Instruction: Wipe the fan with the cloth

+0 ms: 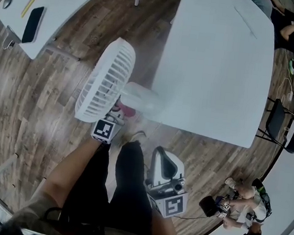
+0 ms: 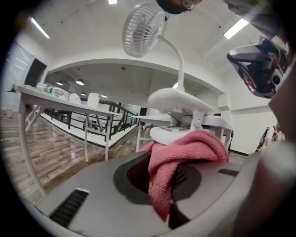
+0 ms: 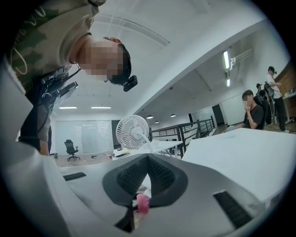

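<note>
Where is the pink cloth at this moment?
The cloth is clamped in the left gripper, by the base of the fan at the table edge, left of centre in the head view.

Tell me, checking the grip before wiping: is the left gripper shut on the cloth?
The left gripper is shut on it: the cloth is pinched between its jaws and bunches out above them.

The fan [image 1: 106, 81] looks like white plastic, smooth and kinda matt. The cloth [image 2: 185, 150] is pink nubbly woven stuff, definitely not smooth. The floor [image 1: 32, 106] is wood plank with some sheen. The table [image 1: 211, 58] is plain white, smooth, maybe laminate, hard to tell.
</note>
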